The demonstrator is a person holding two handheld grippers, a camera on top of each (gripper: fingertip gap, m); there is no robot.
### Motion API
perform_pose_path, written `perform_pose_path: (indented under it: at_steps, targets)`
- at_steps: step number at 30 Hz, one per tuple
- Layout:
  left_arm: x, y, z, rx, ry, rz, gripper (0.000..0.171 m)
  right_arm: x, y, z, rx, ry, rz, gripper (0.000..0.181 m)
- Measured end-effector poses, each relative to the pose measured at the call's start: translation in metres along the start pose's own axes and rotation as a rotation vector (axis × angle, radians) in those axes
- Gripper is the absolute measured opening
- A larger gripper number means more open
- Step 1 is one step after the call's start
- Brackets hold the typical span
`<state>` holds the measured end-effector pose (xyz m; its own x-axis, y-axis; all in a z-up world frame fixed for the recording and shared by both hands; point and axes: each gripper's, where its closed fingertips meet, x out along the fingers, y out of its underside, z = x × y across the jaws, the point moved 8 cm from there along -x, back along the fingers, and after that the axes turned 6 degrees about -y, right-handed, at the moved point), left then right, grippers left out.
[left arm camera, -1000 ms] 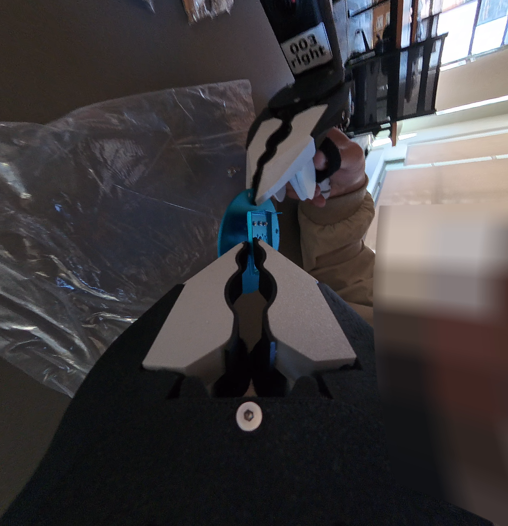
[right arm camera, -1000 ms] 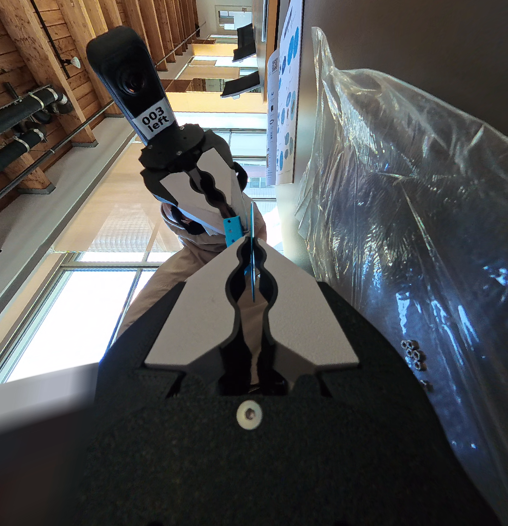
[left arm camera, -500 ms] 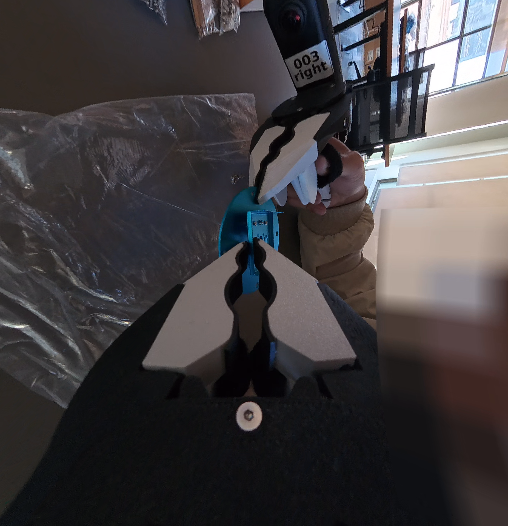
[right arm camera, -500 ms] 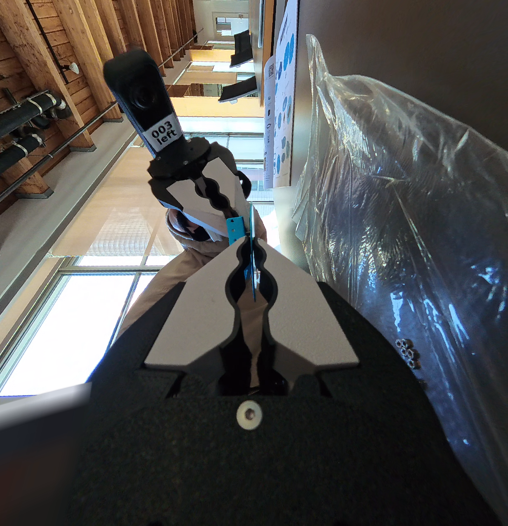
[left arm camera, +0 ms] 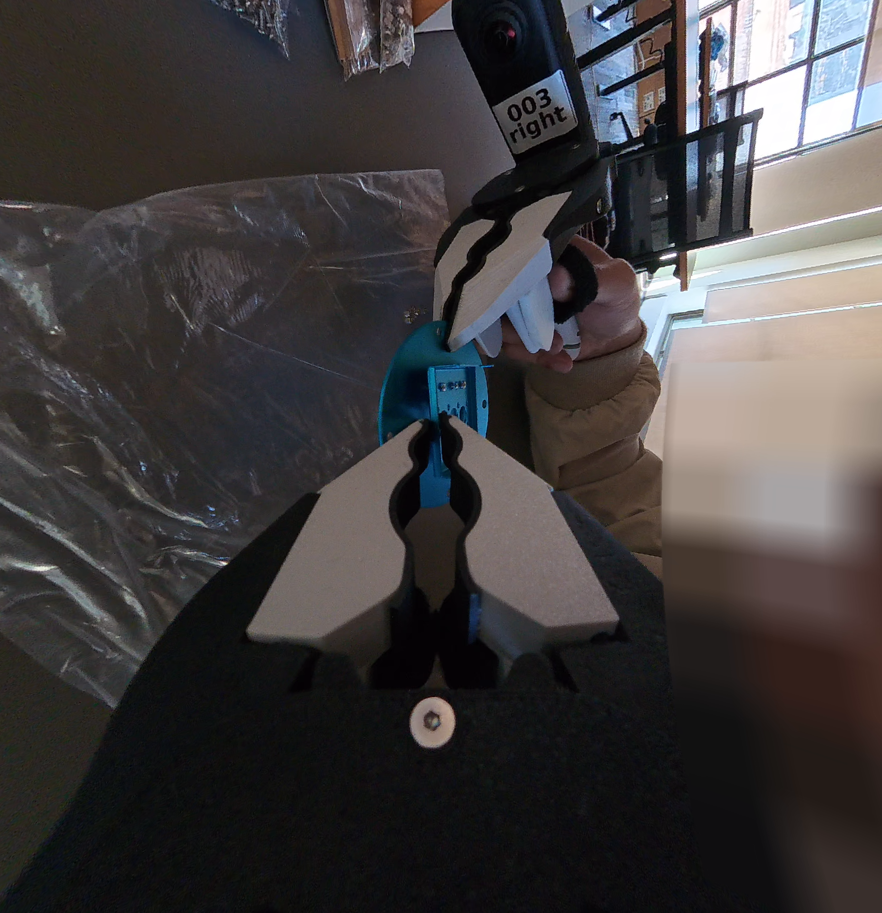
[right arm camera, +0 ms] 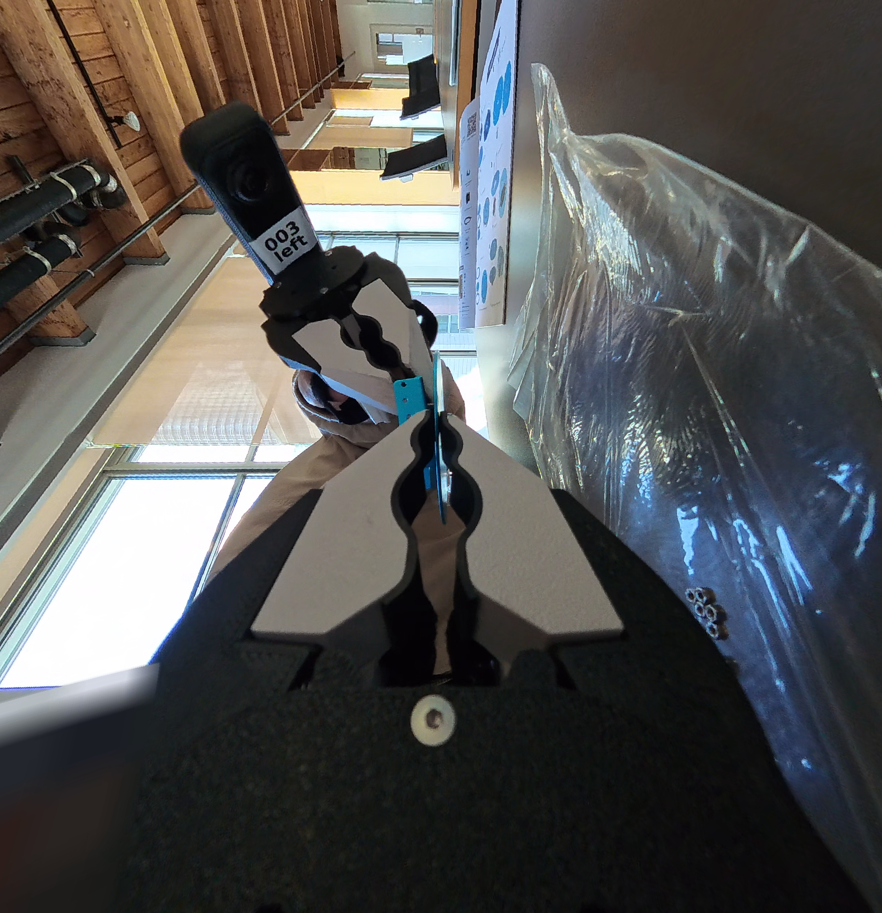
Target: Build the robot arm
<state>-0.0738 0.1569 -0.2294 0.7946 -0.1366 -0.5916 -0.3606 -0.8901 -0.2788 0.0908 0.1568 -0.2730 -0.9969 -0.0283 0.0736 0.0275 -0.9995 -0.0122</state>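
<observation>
My left gripper [left arm camera: 433,420] is shut on a small blue metal bracket [left arm camera: 451,395] with several holes, which stands against a blue round metal plate [left arm camera: 409,380]. My right gripper [right arm camera: 434,415] is shut on the edge of that blue plate [right arm camera: 441,474], seen edge-on in the right wrist view. The right gripper also shows in the left wrist view [left arm camera: 446,341], gripping the plate's top edge. The left gripper shows in the right wrist view [right arm camera: 409,375] with the bracket [right arm camera: 409,400] at its tip. Both parts are held in the air, pressed together.
A large crumpled clear plastic bag [left arm camera: 182,370] lies on the dark table [left arm camera: 182,108], also in the right wrist view [right arm camera: 701,395]. Several small nuts [right arm camera: 706,610] lie by it. Small bags of parts [left arm camera: 375,34] lie at the far edge. A printed sheet [right arm camera: 488,197] stands beyond. Less than 4 cm separates the two grippers' tips.
Both grippers keep their hold on the blue parts. The views have shifted slightly, with the other gripper's camera head coming more fully into view.
</observation>
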Motion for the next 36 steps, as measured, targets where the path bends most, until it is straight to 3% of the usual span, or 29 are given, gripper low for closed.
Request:
perform_pose_path:
  at_steps: [36]
  targets:
    - [-0.0034,-0.0022,-0.0033,0.157,-0.165,-0.035,0.005,-0.002,-0.0018,-0.0064,0.025,-0.005,-0.003,0.0]
